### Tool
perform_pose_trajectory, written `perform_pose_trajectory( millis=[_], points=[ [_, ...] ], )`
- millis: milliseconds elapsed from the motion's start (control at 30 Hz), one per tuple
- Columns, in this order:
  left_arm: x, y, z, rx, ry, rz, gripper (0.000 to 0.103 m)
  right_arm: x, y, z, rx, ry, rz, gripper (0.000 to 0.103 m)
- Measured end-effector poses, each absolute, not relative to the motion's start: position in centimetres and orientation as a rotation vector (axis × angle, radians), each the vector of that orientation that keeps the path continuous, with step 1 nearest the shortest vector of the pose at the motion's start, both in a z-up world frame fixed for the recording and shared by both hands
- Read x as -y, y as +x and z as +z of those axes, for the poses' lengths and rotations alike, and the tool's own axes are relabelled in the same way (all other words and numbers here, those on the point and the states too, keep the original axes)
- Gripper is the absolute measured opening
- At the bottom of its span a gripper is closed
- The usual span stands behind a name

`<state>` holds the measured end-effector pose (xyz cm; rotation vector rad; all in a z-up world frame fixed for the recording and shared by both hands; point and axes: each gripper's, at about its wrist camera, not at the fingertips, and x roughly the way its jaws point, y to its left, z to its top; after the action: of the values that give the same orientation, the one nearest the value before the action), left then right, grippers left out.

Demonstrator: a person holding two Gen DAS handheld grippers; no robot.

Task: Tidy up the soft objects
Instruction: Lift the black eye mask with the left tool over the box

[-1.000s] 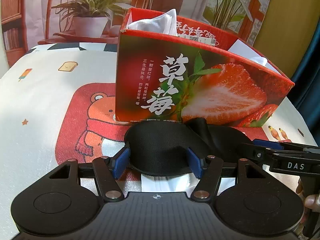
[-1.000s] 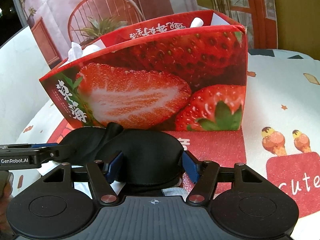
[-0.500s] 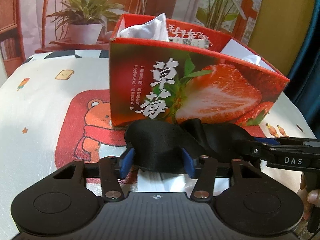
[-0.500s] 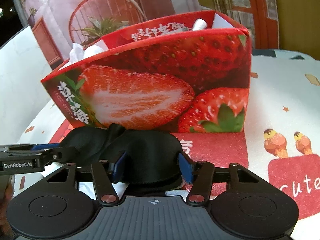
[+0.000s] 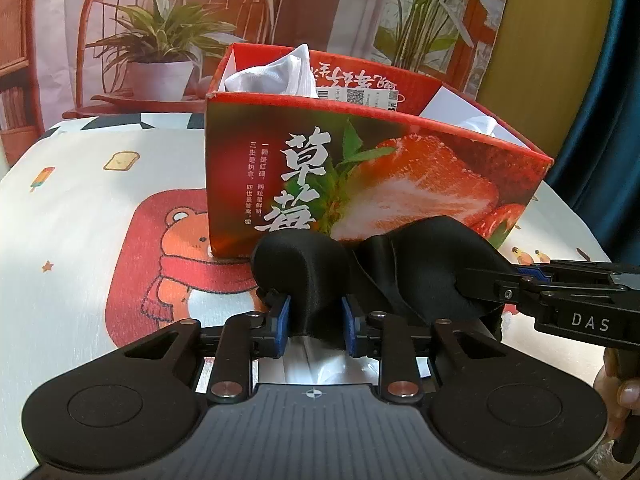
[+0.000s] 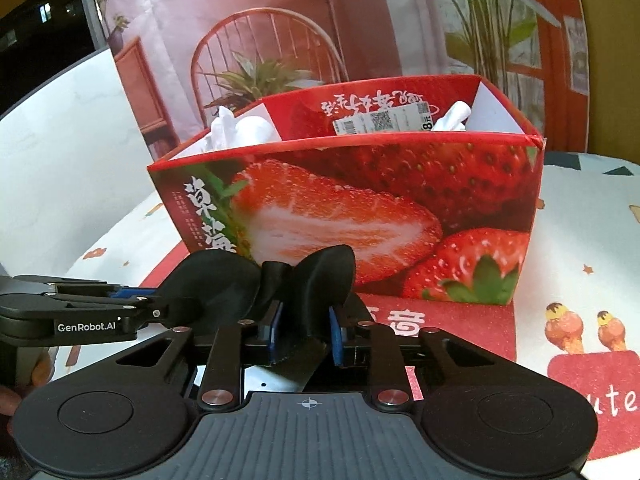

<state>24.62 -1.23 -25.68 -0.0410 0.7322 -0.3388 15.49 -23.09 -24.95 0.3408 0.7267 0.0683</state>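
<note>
Both claws have hold of the same black eye mask (image 5: 376, 268), one at each end, and it hangs lifted between them just in front of the strawberry box (image 5: 372, 168). The left claw (image 5: 314, 324) is pinched narrow on the mask's left cup, blue pads pressing the fabric from both sides. The right claw (image 6: 304, 334) is squeezed just as tight on the other cup, which bunches up above its fingers. In the left wrist view the right claw reaches in from 3 o'clock; in the right wrist view the left one comes in from 9 o'clock. The box stands open-topped on the cartoon-print cloth (image 5: 80, 216) covering the worktop, at 12 o'clock from both claws. White soft things (image 5: 276, 76) poke out of it.
</note>
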Motion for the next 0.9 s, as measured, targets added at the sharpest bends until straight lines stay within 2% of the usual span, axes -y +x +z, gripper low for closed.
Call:
perform_pose_trajectory(
  millis=[633, 900],
  points=[
    [1.2, 24.3, -26.1, -0.746, -0.068, -0.353, 0.028, 23.3, 14.6, -25.7, -0.738, 0.358, 0.047, 0.022],
    [1.1, 23.6, -23.7, -0.643, -0.054, -0.374, 0.020, 23.3, 14.9, -24.2, -0.688, 0.327, 0.070, 0.021]
  ],
)
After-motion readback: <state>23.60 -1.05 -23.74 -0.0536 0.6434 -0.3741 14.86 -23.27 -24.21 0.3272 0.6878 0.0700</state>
